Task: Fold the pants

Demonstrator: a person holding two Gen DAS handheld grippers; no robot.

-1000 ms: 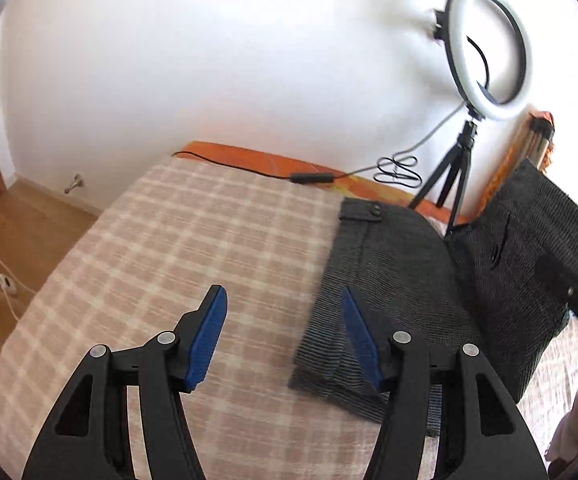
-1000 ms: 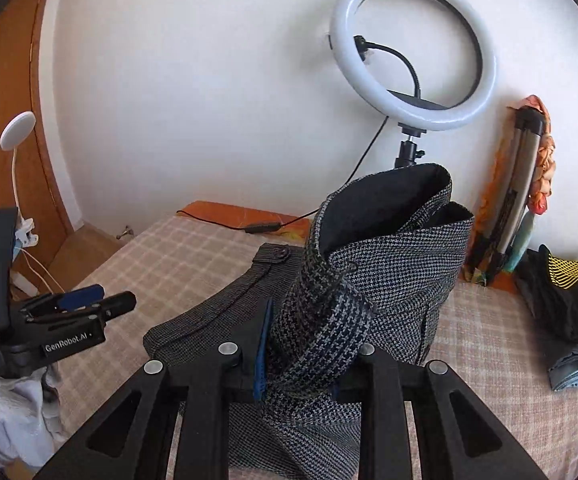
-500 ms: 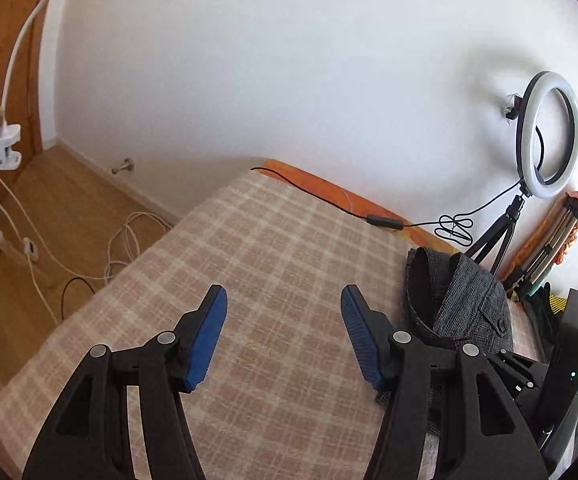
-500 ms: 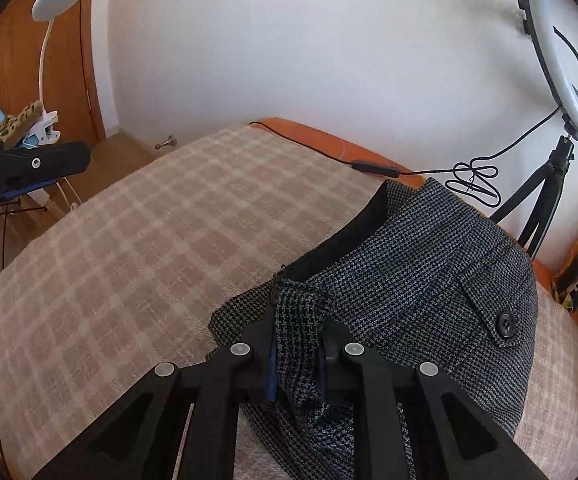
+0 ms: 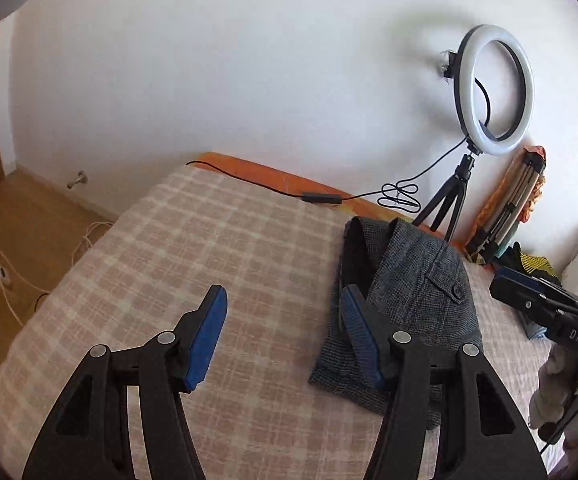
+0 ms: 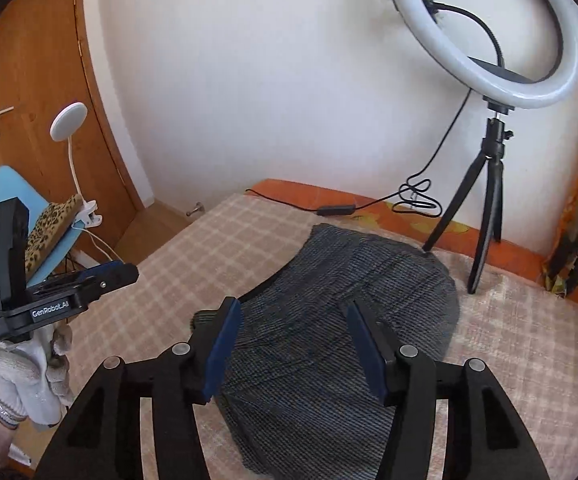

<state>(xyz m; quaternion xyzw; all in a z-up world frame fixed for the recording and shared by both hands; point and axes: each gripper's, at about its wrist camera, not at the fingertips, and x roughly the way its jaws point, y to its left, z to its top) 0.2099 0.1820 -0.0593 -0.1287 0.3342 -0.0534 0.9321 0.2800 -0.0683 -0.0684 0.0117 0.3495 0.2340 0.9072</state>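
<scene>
The dark grey houndstooth pants lie folded in a compact stack on the checked bedspread, a buttoned back pocket on top. They also show in the right wrist view. My left gripper is open and empty, above the bedspread just left of the pants. My right gripper is open and empty, directly over the near part of the pants. The right gripper's body shows in the left wrist view at the right edge.
A ring light on a black tripod stands at the far edge of the bed just behind the pants, its cable running along the orange border. Other clothes lie far right. A blue chair with a clip lamp stands left of the bed.
My right gripper has opened and let go of the pants, which now lie folded flat on the bed. The left gripper has stayed open and swung back toward the pants.
</scene>
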